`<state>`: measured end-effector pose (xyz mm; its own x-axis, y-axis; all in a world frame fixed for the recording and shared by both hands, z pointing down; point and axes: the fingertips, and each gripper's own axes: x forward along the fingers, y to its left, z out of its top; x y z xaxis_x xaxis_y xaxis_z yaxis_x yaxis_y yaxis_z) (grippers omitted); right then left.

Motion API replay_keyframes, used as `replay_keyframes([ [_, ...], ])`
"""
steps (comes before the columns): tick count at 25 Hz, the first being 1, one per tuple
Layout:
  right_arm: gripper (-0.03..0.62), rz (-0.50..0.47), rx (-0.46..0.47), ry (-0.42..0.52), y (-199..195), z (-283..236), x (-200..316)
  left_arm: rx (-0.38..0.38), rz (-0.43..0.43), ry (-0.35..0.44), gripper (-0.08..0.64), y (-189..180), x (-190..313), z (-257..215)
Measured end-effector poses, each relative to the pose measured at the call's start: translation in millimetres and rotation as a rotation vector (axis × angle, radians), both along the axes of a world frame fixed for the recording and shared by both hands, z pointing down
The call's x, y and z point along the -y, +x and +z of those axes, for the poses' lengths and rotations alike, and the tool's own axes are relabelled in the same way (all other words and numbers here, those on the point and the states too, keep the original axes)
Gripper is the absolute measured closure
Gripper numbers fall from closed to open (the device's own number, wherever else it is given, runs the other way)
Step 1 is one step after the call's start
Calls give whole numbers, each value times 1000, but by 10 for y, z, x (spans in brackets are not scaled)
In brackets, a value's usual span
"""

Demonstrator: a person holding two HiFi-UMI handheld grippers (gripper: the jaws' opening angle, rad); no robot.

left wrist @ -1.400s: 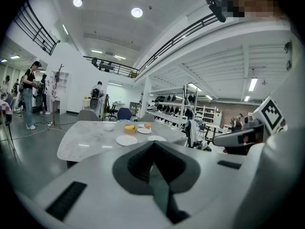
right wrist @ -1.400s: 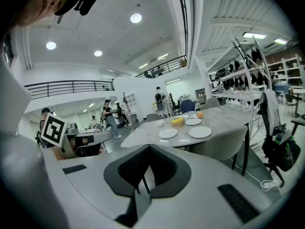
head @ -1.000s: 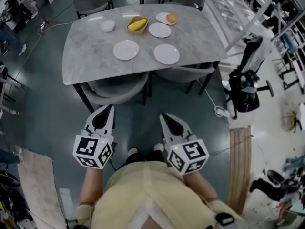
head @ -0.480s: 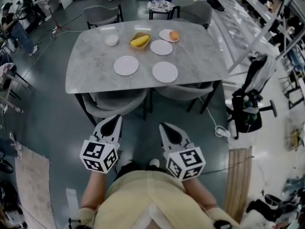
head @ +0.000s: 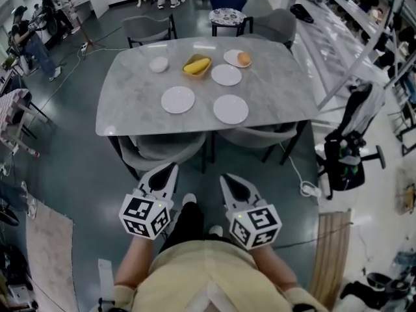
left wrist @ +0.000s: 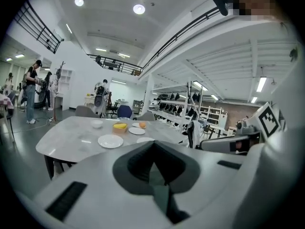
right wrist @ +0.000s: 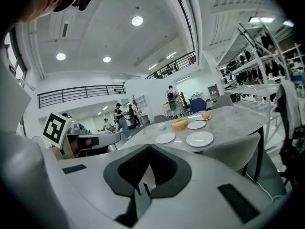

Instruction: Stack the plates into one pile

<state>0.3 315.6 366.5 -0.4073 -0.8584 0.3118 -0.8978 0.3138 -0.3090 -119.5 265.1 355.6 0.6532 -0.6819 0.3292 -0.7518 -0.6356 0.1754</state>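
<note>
Three empty white plates lie apart on the grey marble table (head: 130,109): one at front left (head: 177,99), one at front right (head: 231,109), one behind it (head: 226,75). A fourth plate (head: 234,58) farther back carries an orange fruit (head: 244,58). My left gripper (head: 170,169) and right gripper (head: 225,179) hover side by side over the floor, well short of the table, both shut and empty. The left gripper view shows the plates (left wrist: 110,140) far beyond its jaws (left wrist: 153,147). The right gripper view shows them (right wrist: 199,139) far ahead of its jaws (right wrist: 149,148).
A yellow bowl with a banana (head: 197,65) and a small white bowl (head: 158,64) stand at the table's back. Two grey chairs (head: 162,149) (head: 250,135) are tucked under the near edge. A black bag on a stand (head: 344,158) is at the right. People stand far left.
The table has drawn closer and sits lower in the head view. Both grippers have advanced toward it over the floor, still shut and empty.
</note>
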Motion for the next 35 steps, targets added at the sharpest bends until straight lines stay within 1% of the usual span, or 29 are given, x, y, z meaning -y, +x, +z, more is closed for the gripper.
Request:
replay_keyframes([
  [3, 589, 7, 3, -1, 3, 33, 157, -62, 11, -47, 563, 9, 181, 72],
  [5, 588, 15, 2, 6, -14, 41, 294, -87, 25, -59, 563, -10, 333, 117],
  [6, 588, 20, 3, 5, -23, 40, 367, -82, 33, -53, 563, -23, 416, 128],
  [10, 588, 41, 11, -5, -34, 44, 664, -8, 47, -3, 563, -103, 752, 143],
  [13, 588, 60, 26, -18, -22, 82, 904, 13, 45, 16, 563, -196, 997, 145],
  [21, 586, 145, 41, -85, 87, 228, 1362, 29, 50, -14, 563, -397, 1489, 263],
  [22, 575, 160, 47, -95, 113, 236, 1399, 32, 53, -19, 563, -402, 1533, 269],
  [24, 523, 189, 60, -117, 167, 274, 1470, 36, 60, -24, 563, -403, 1623, 281],
  [28, 478, 263, 105, -166, 280, 399, 1646, 59, 72, -5, 563, -436, 1839, 291],
  [32, 452, 337, 114, -196, 375, 406, 1856, 86, 87, 12, 563, -500, 2064, 251],
  [35, 448, 374, 118, -221, 400, 418, 1987, 91, 103, 10, 563, -549, 2213, 240],
])
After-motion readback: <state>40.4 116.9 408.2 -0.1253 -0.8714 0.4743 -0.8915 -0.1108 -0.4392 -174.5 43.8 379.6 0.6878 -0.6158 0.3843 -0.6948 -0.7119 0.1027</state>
